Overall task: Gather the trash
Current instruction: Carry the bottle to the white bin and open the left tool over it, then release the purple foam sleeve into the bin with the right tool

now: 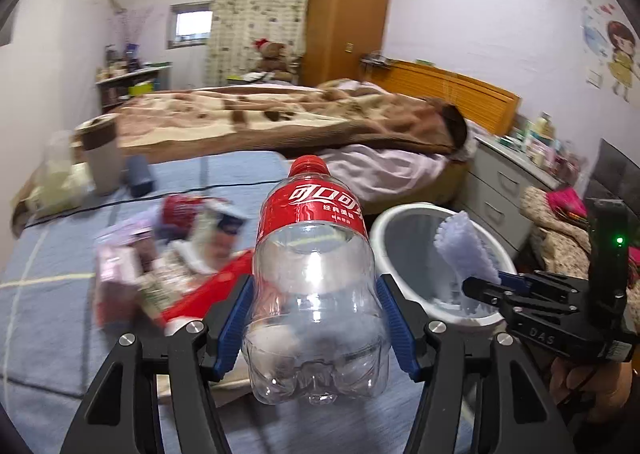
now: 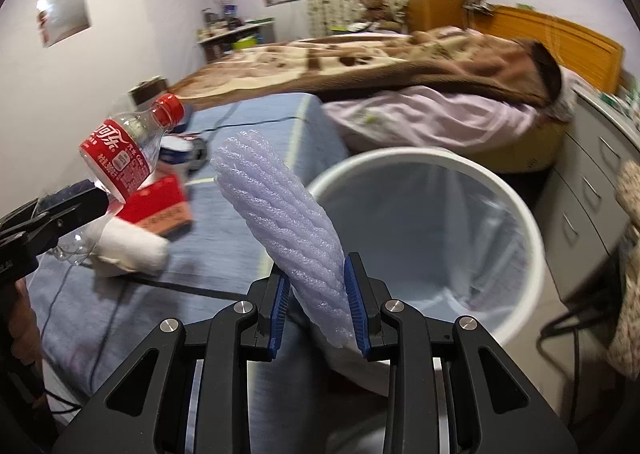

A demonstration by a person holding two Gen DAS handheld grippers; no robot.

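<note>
My left gripper (image 1: 316,318) is shut on an empty clear cola bottle (image 1: 314,286) with a red label and red cap, held upright above the blue bed cover. The bottle also shows in the right wrist view (image 2: 124,158), tilted. My right gripper (image 2: 318,306) is shut on a pale purple foam net sleeve (image 2: 288,222) beside the rim of the white trash bin (image 2: 532,254). In the left wrist view the foam sleeve (image 1: 464,250) hangs over the bin (image 1: 384,222).
More trash lies on the blue cover: a red box (image 2: 160,206), a white roll (image 2: 128,250), blurred wrappers (image 1: 160,254). A brown-blanketed bed (image 1: 260,114), grey drawers (image 2: 592,198) and a wooden wardrobe (image 1: 348,10) stand around.
</note>
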